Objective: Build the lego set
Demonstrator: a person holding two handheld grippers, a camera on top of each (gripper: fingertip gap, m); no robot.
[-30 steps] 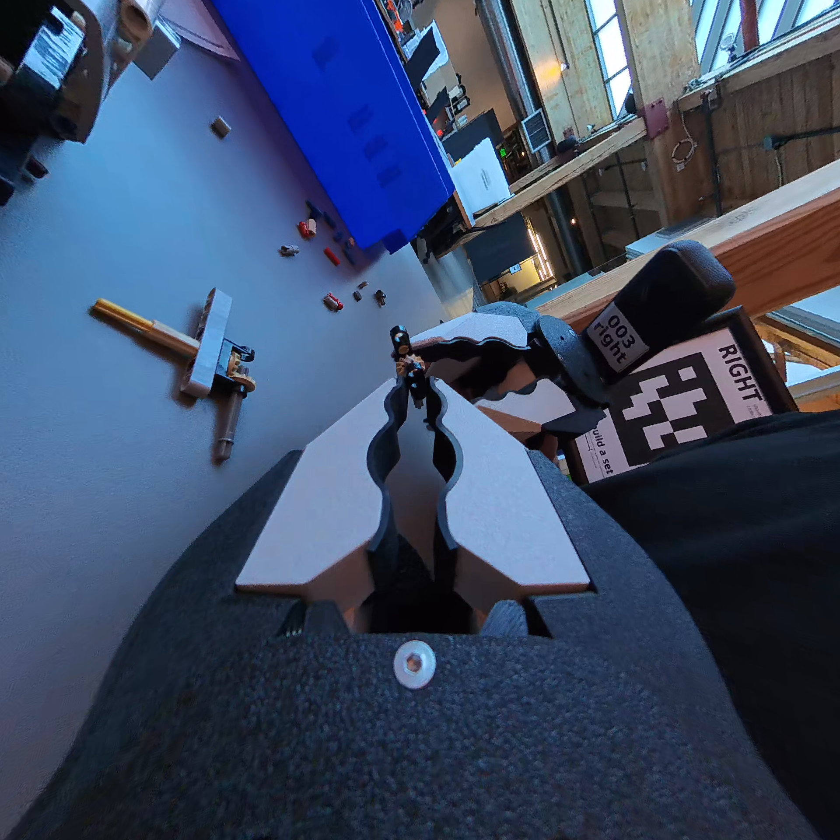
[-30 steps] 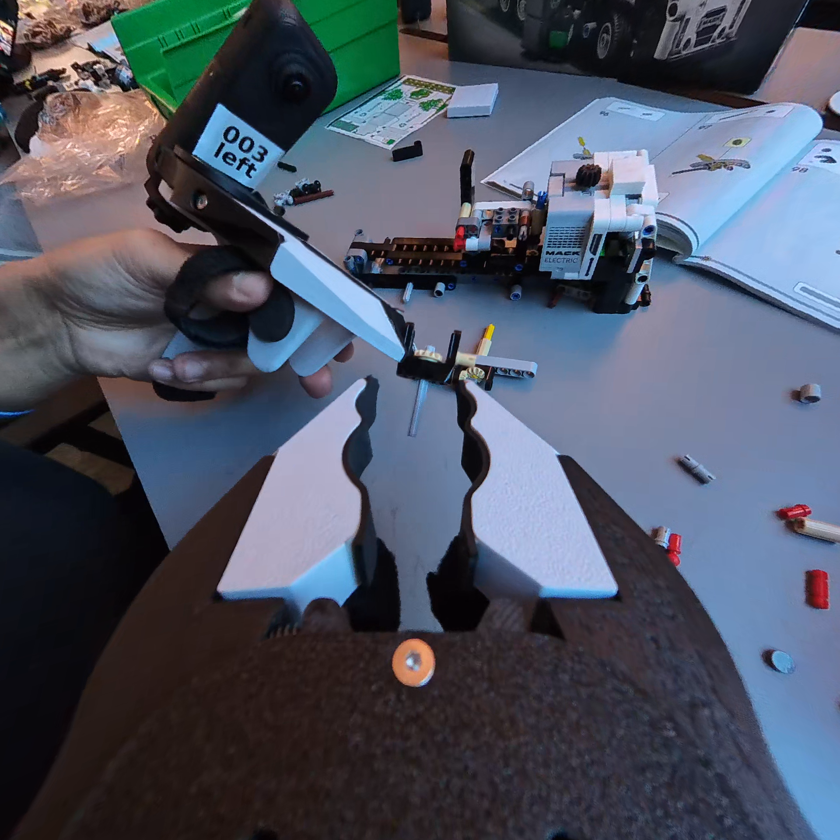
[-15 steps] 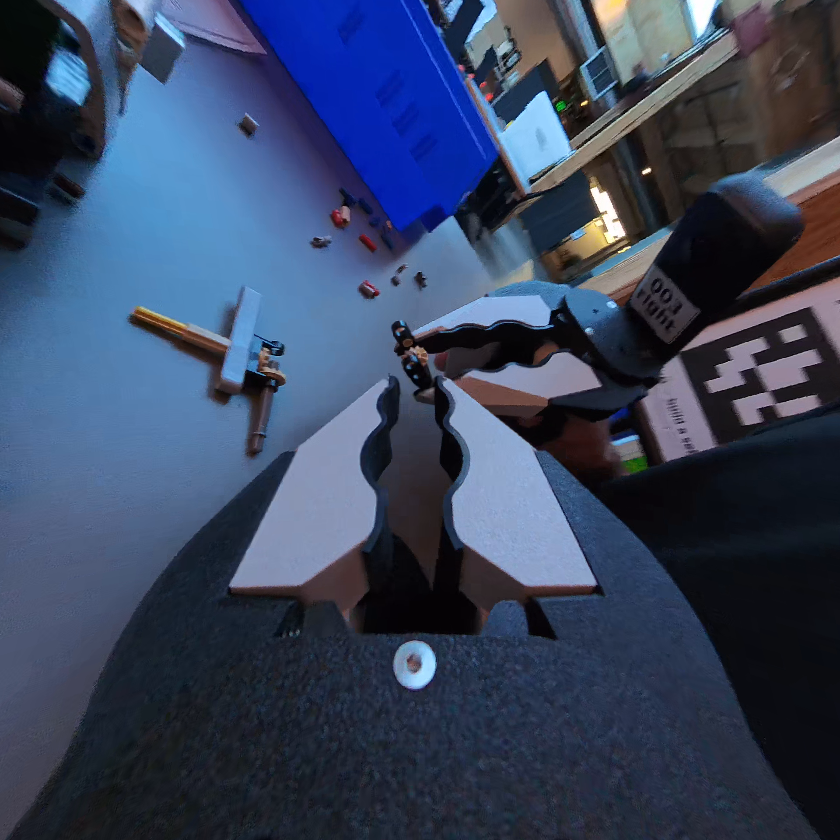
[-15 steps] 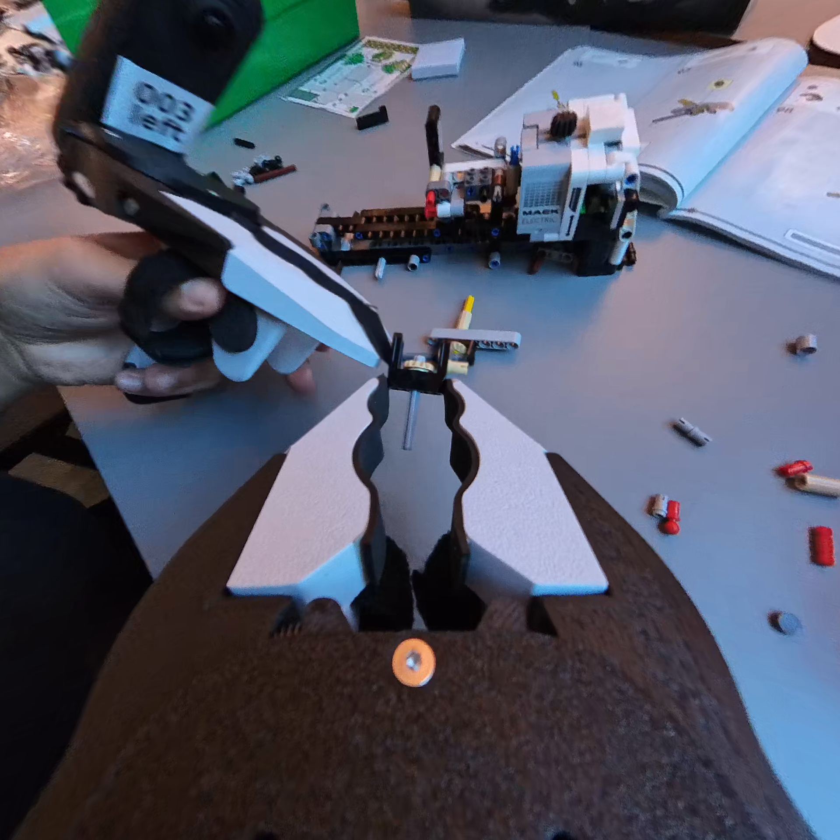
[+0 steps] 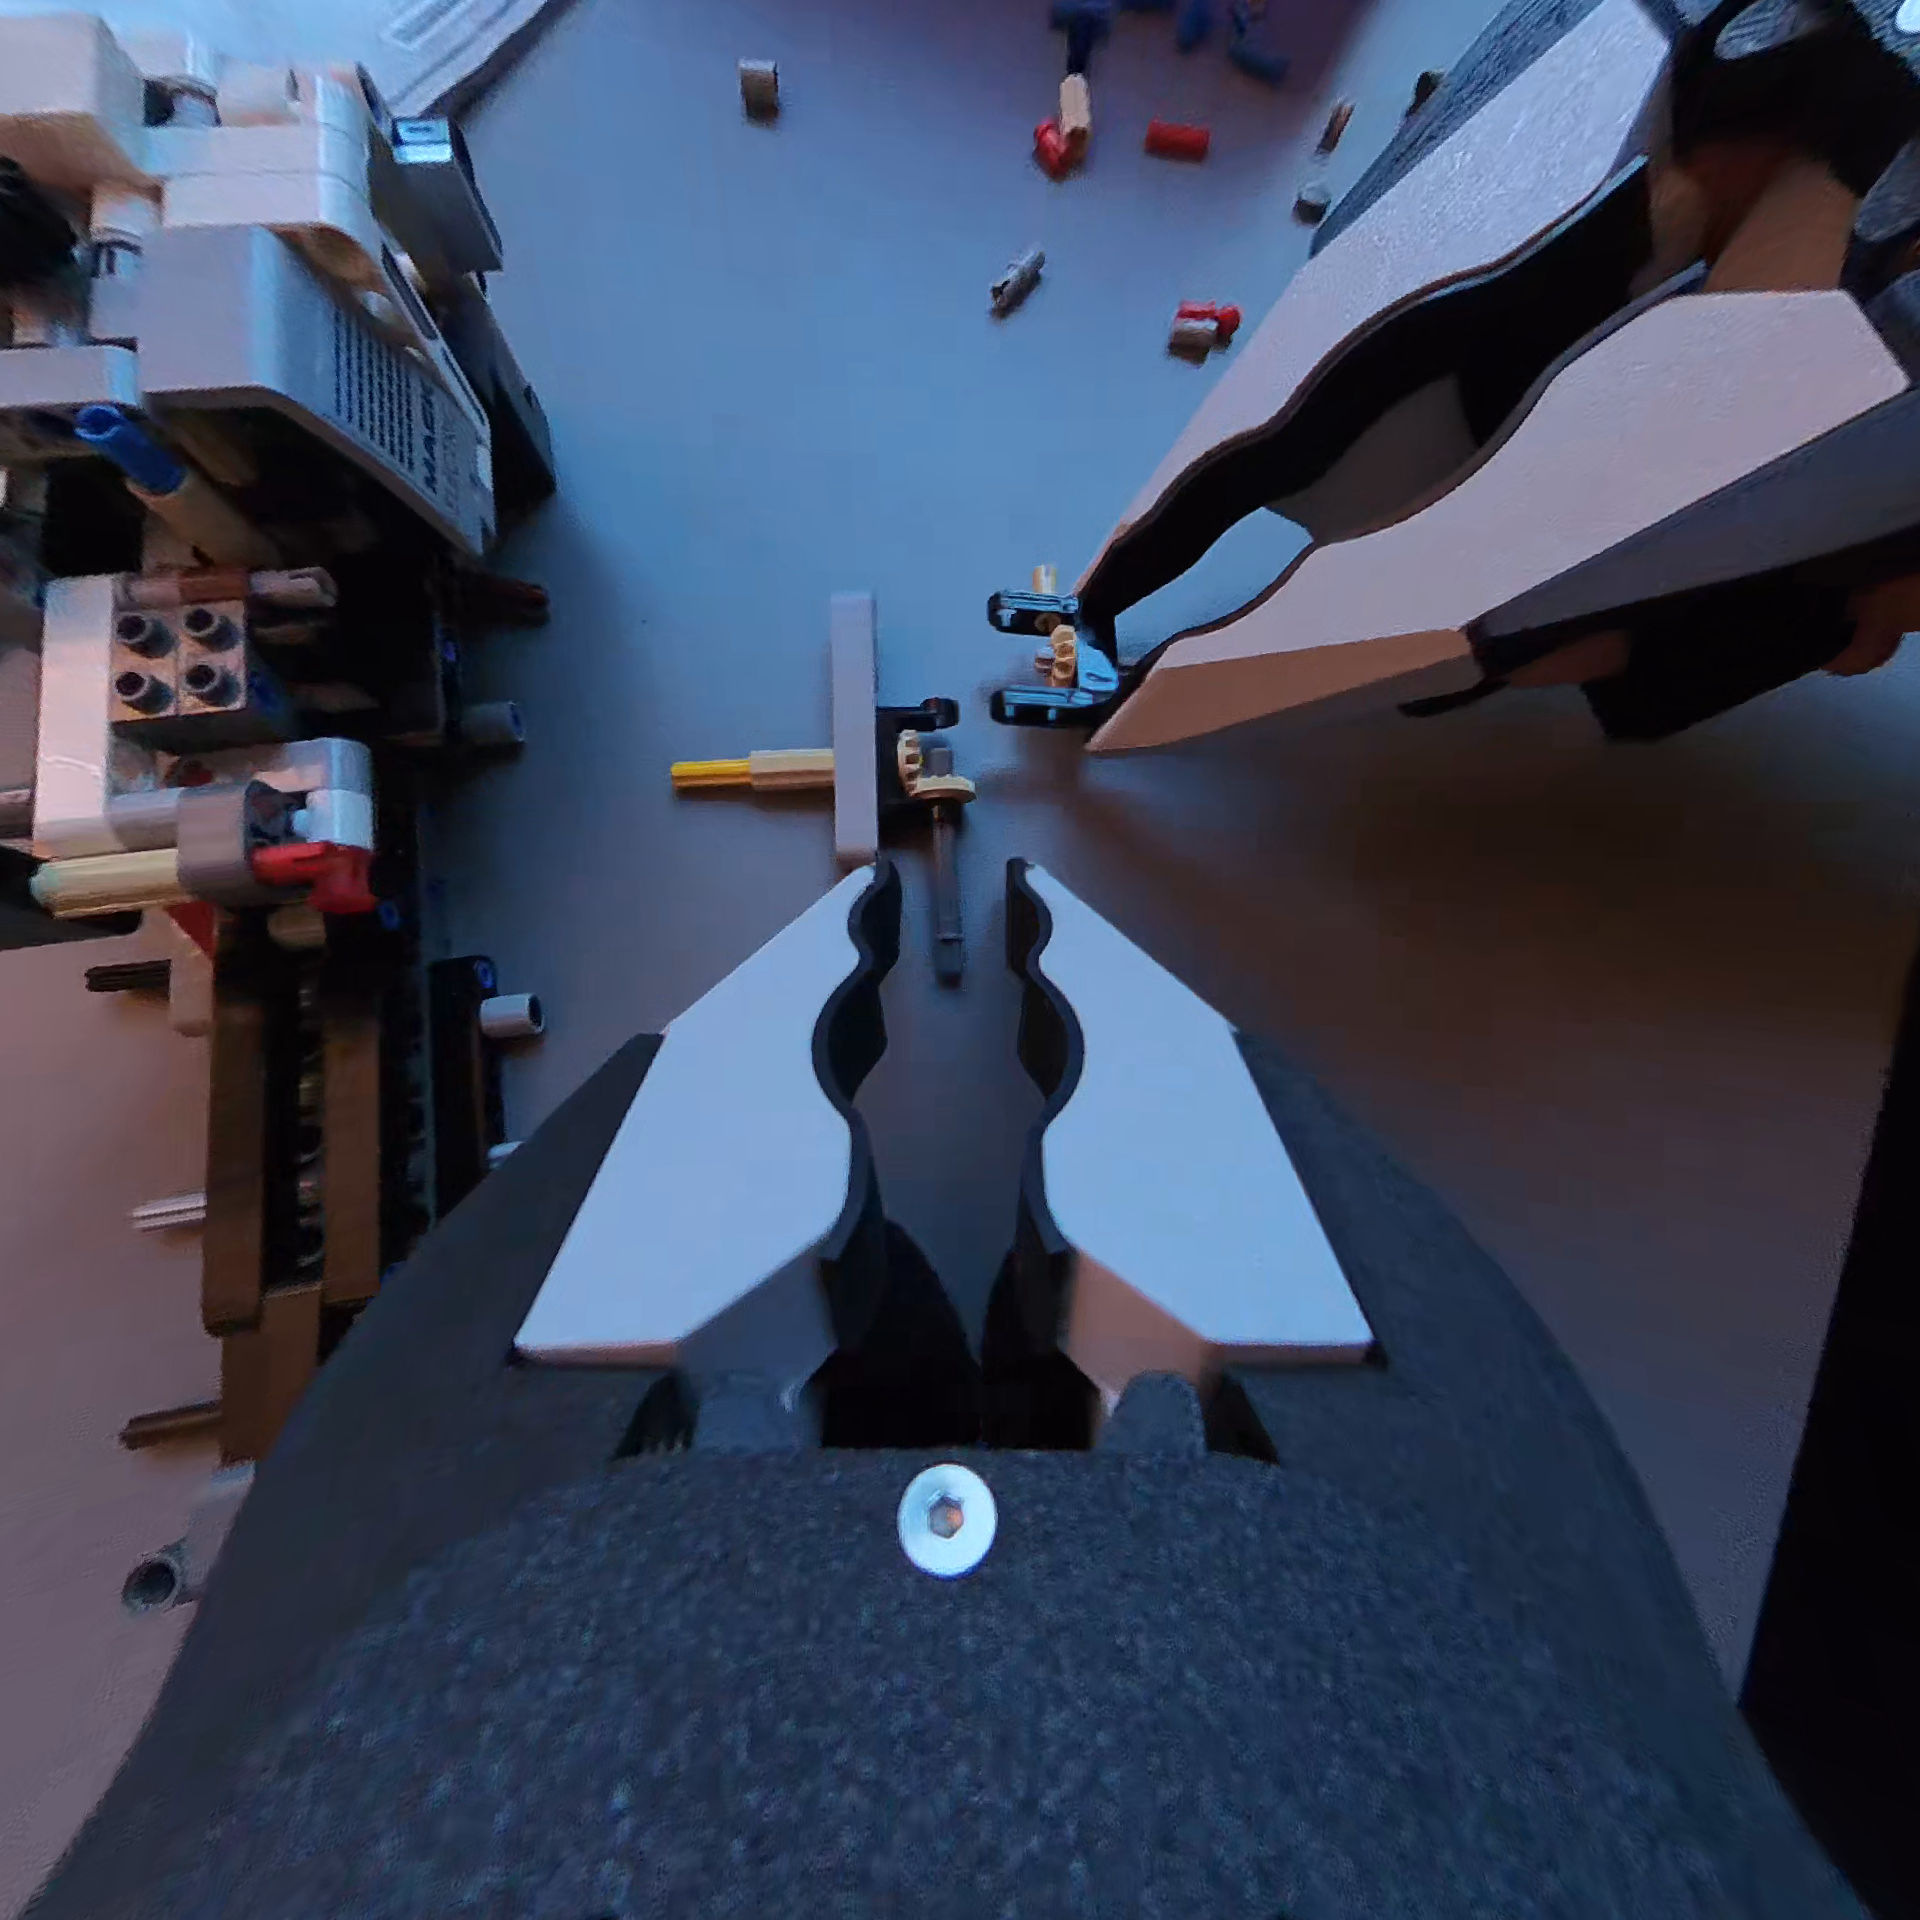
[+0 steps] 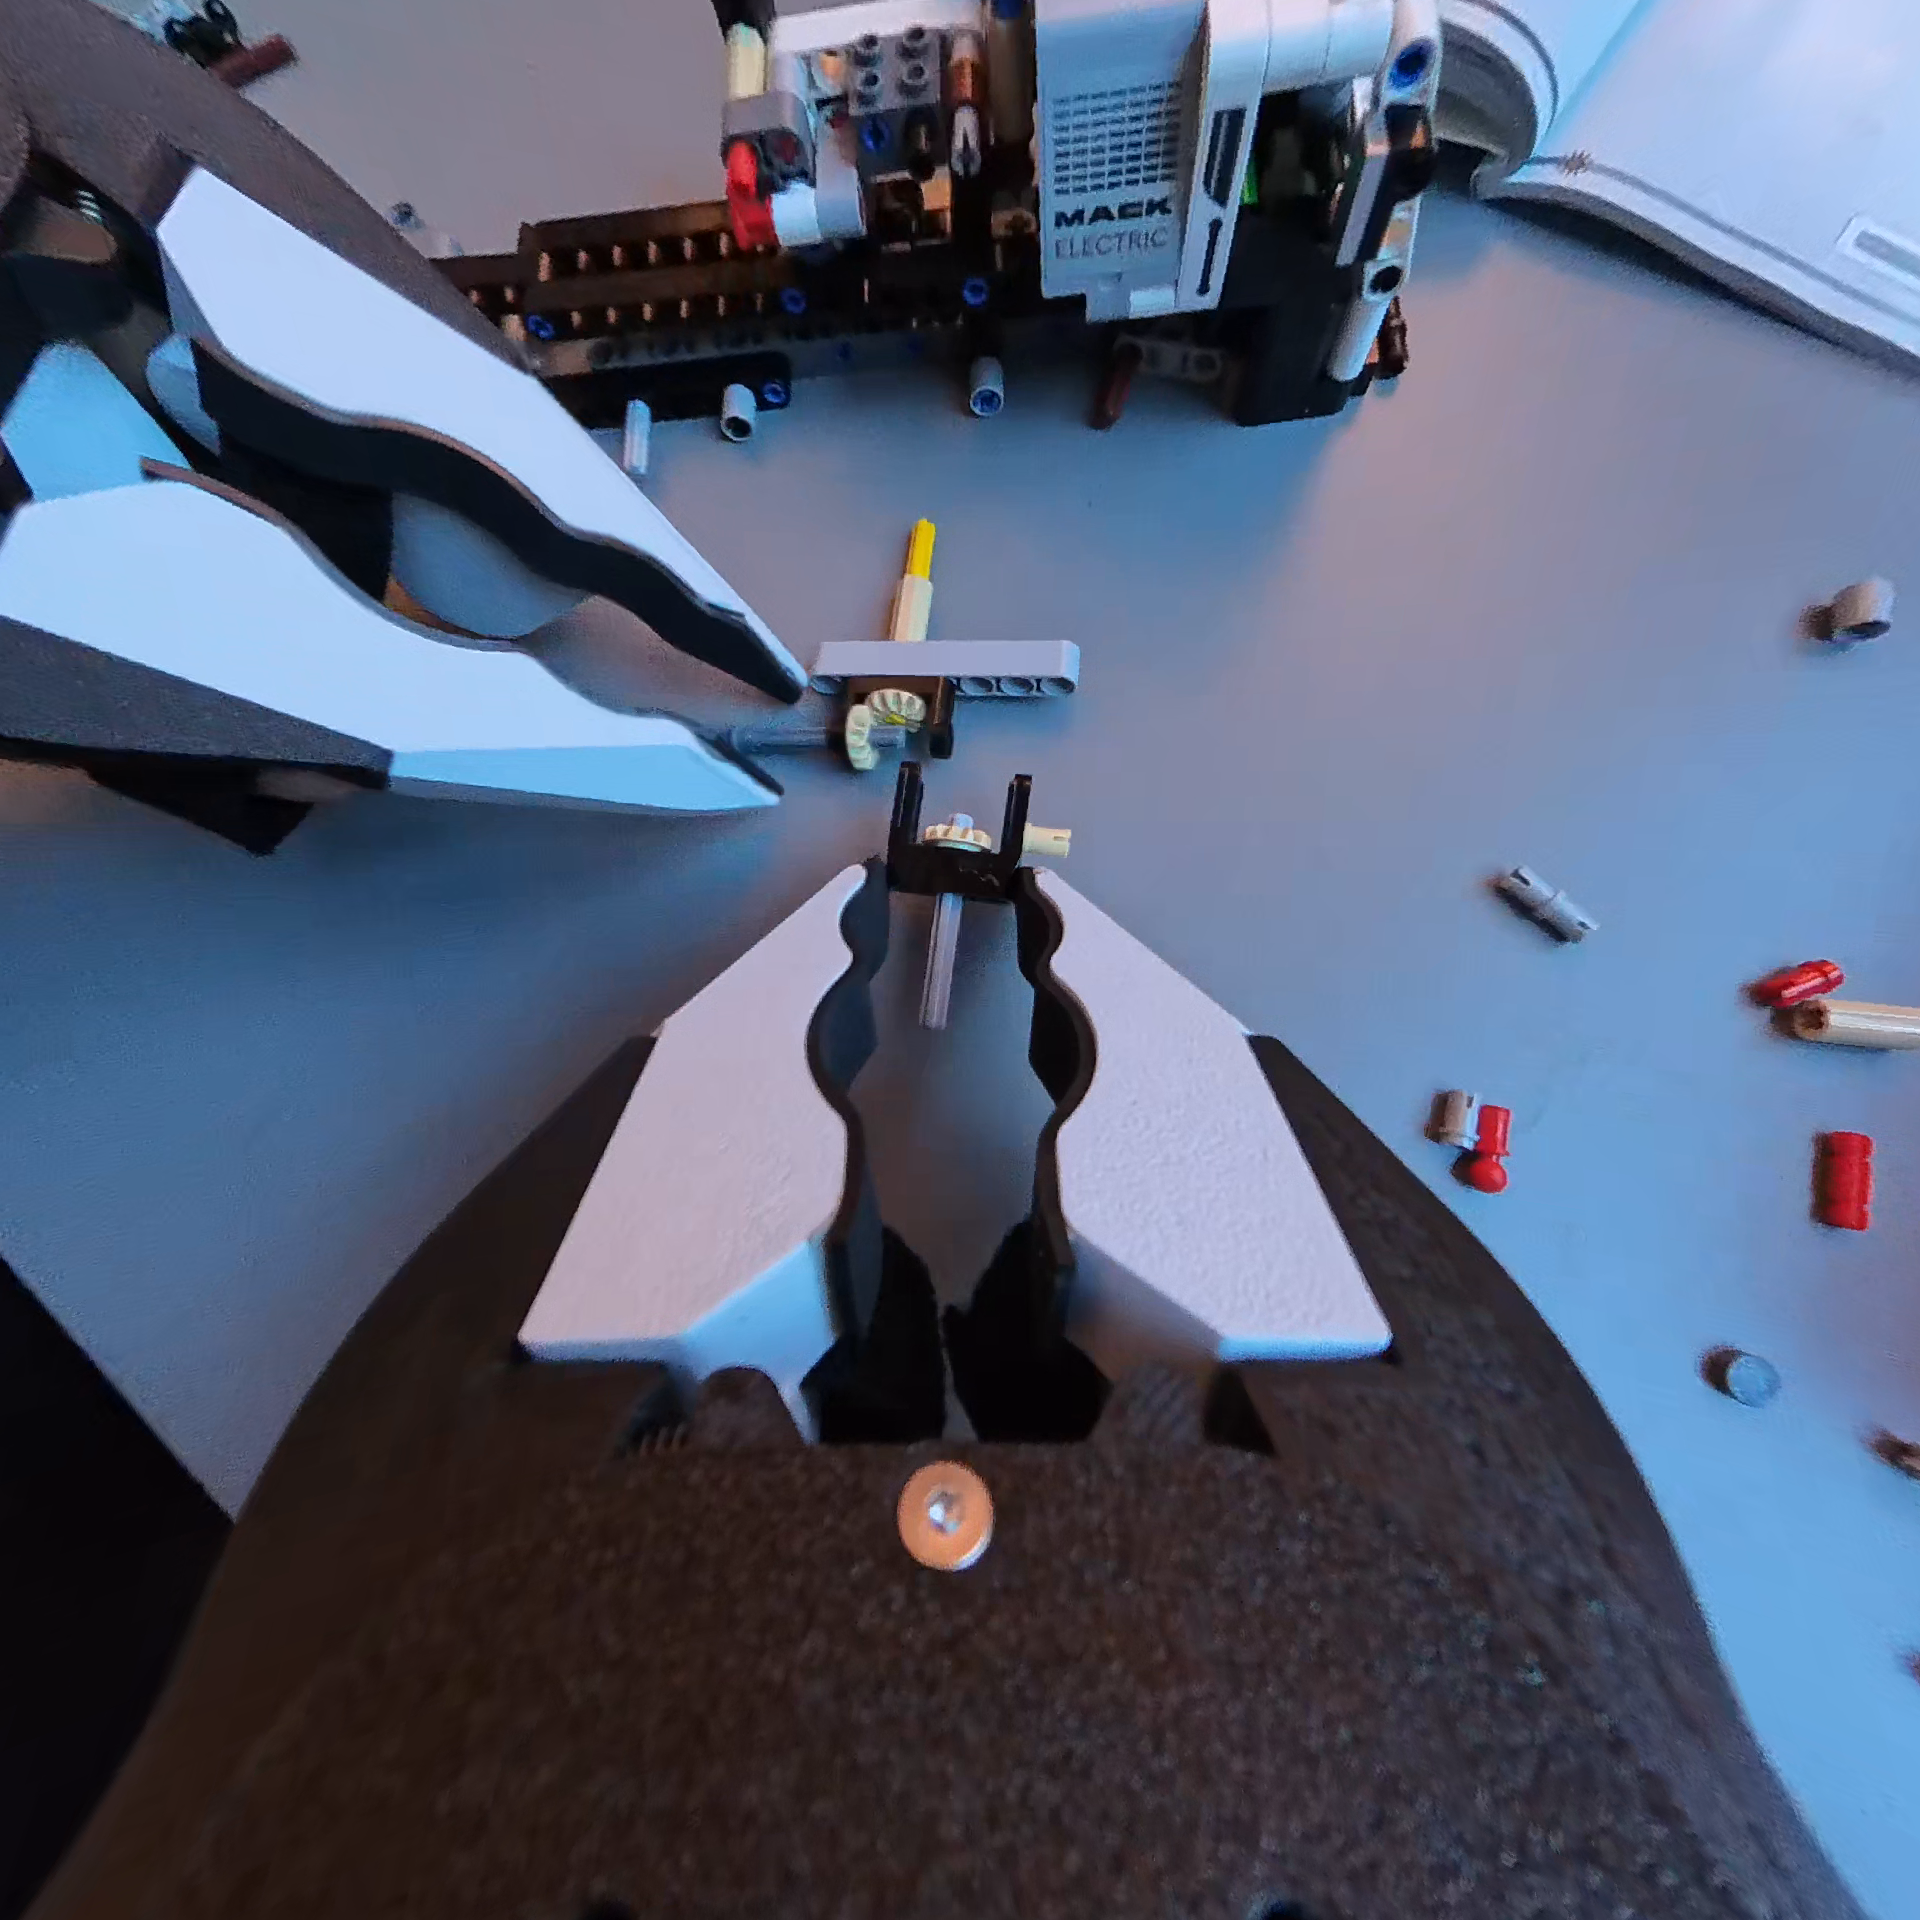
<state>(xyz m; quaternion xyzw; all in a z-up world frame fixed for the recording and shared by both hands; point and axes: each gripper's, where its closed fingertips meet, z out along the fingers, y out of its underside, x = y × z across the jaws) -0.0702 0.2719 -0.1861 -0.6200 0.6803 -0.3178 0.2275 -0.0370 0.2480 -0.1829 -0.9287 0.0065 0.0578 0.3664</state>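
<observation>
I have two tongs in view. My right tongs (image 6: 951, 883) are clenched on a small black bracket (image 6: 961, 868) at the centre of the right wrist view; it carries one pale gear and one grey rod that runs back between the fingers. In the left wrist view the same bracket (image 5: 1049, 660) sits at the tips of those tongs (image 5: 1101, 665), right of centre.

My left tongs (image 5: 943, 883) are released, tips apart, with nothing between them but the end of a dark rod lying on the surface. That rod belongs to one small assembly (image 5: 857, 738) resting just ahead of the tips: one grey beam, one yellow-tipped tan peg, one black bracket and two pale gears. In the right wrist view the assembly (image 6: 940, 670) lies just above centre, with the left tongs (image 6: 774, 743) reaching in from the left, tips just beside its rod.

One partly built truck (image 6: 1039, 208) stands along the top of the right wrist view, and at the left edge of the left wrist view (image 5: 260, 520).

Loose on the right side of the right wrist view I count three red pieces (image 6: 1841, 1179), plus several grey and tan ones. One open booklet (image 6: 1714, 156) lies in the upper right corner.

The surface (image 6: 1299, 675) is plain, matte grey. Nothing of the room shows beyond it.
</observation>
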